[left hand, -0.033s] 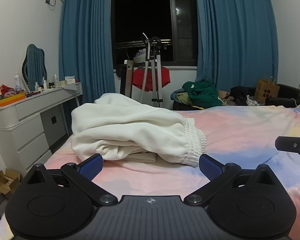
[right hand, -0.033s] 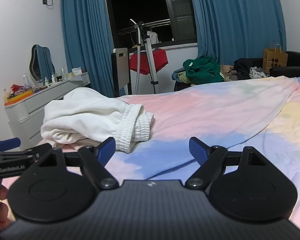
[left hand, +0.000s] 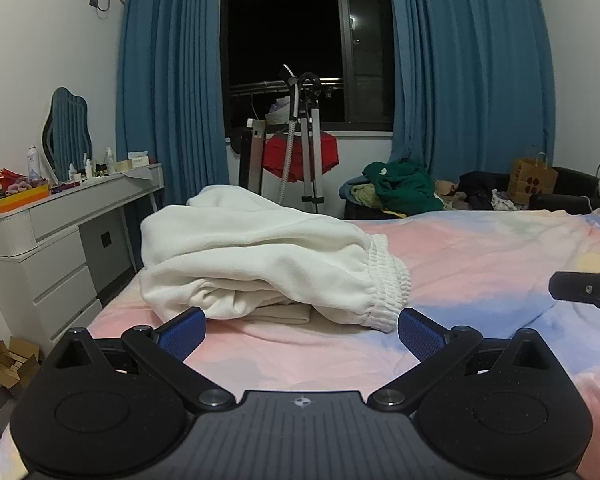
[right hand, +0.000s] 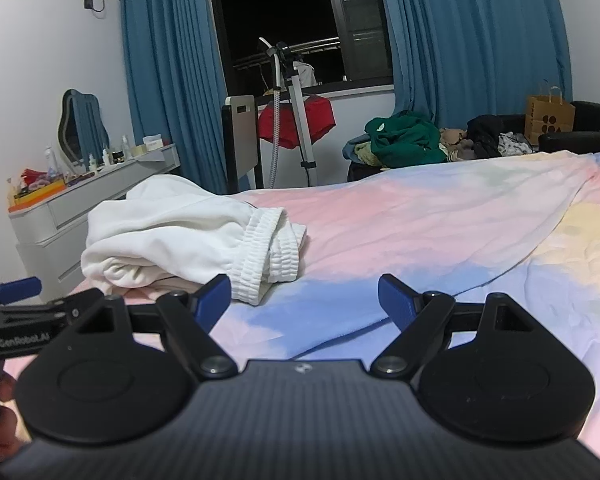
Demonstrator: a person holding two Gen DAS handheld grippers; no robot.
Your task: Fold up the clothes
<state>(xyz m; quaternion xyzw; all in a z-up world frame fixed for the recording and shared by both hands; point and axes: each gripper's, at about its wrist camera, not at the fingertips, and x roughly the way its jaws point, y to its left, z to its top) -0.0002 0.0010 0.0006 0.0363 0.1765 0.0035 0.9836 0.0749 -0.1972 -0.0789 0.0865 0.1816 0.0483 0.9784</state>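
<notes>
A white garment with a ribbed elastic hem (left hand: 259, 264) lies bunched and partly folded on the pastel bed cover (left hand: 480, 248), near the bed's left edge. It also shows in the right wrist view (right hand: 179, 236). My left gripper (left hand: 300, 330) is open and empty, just in front of the garment. My right gripper (right hand: 304, 298) is open and empty, to the right of the garment and short of its ribbed hem. The left gripper's body shows at the left edge of the right wrist view (right hand: 23, 312).
A white dresser (left hand: 39, 256) with bottles and a mirror stands left of the bed. A tripod stand (left hand: 308, 148) and red cloth sit at the window. A pile of green and dark clothes (left hand: 404, 188) and a paper bag (left hand: 532, 178) lie beyond the bed.
</notes>
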